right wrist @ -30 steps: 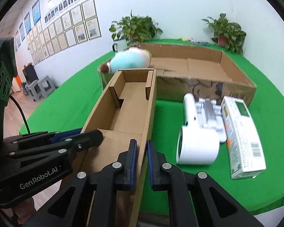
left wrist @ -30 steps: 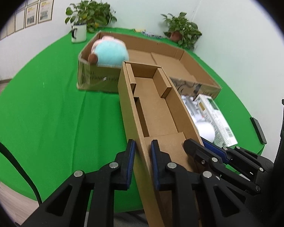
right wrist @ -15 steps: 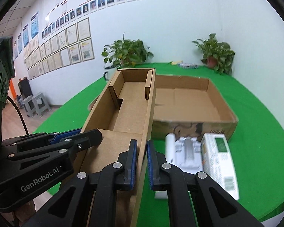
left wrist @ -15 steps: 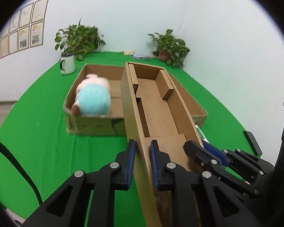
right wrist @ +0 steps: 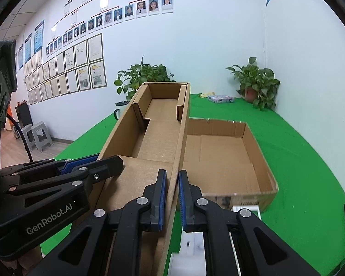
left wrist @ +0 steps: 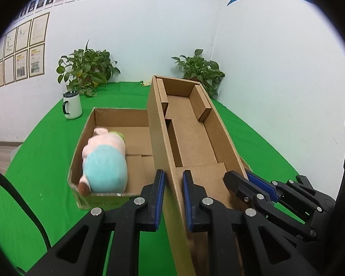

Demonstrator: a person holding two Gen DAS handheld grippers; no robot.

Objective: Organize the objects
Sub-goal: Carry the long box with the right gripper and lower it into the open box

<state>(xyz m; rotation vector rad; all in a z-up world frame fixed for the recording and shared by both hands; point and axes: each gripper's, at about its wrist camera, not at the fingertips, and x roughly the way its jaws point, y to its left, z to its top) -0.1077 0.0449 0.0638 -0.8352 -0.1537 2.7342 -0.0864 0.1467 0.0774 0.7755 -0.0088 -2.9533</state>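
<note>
**Narrow carton held by both side walls above the open box**

The narrow carton (left wrist: 191,138) hangs above the green worktop (left wrist: 34,161), its far end over the open box (right wrist: 220,158). The left claw (left wrist: 173,199) pinches its left wall; the right claw (right wrist: 171,199) pinches its right wall. The carton holds only its own folded flaps. It hides the middle of the open box, where a plush toy (left wrist: 104,161) lies at the left end, slightly blurred. A white device (right wrist: 191,253) near the right claw is mostly cut off. Green cloth lies bare right of the box.
</note>
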